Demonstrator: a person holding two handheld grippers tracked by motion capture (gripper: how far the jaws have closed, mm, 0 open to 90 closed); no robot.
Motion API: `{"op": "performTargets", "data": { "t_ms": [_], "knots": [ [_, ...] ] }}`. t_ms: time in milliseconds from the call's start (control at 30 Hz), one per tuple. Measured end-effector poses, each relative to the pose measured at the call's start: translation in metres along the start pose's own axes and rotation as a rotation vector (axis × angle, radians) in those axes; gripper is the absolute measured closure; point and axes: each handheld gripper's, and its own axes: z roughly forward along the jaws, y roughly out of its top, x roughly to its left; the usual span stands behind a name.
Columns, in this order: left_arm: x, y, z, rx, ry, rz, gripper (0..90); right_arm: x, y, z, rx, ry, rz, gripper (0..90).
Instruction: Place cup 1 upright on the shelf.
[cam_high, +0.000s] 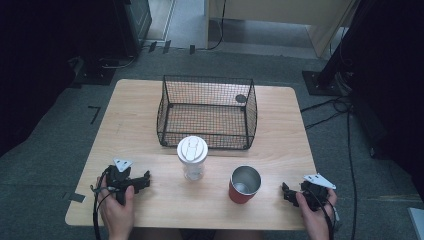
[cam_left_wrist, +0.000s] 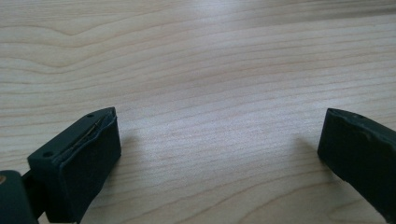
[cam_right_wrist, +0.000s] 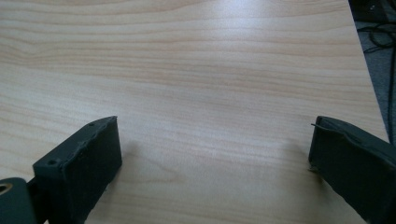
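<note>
High view: the left gripper (cam_high: 145, 179) and right gripper (cam_high: 286, 191) rest at the lower corners of the light wooden table (cam_high: 140, 100), jaws apart and empty, flanking the work. Between them, at lower centre, stand the clear white-lidded tumbler (cam_high: 192, 157) and open red metal-lined cup (cam_high: 245, 184), before the black wire basket (cam_high: 207, 111), probably their destination.

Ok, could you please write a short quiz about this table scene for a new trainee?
1. True or false: the black wire mesh basket holds something.
2. Which stands nearer the right gripper: the clear plastic cup with white lid or the red metal cup?
3. How do the jaws of the left gripper stand?

Key: 1. False, it is empty. 2. The red metal cup. 3. Wide apart, with bare light wooden table between them.
</note>
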Motion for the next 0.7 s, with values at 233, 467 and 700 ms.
{"op": "performTargets", "data": {
  "t_ms": [233, 467, 700],
  "knots": [
    [0.0, 0.0, 0.0, 0.001, 0.0, 0.001, 0.1, 0.011, 0.003, -0.016, -0.029, 0.033, -0.025, 2.4],
    [-0.001, 0.0, 0.0, 0.001, -0.003, 0.003, 0.1, 0.026, 0.005, -0.03, -0.048, 0.096, -0.048, 2.4],
    [-0.001, 0.0, 0.0, 0.001, -0.003, 0.004, 0.1, 0.053, 0.009, -0.047, -0.076, 0.172, -0.096, 2.4]
  ]
}}
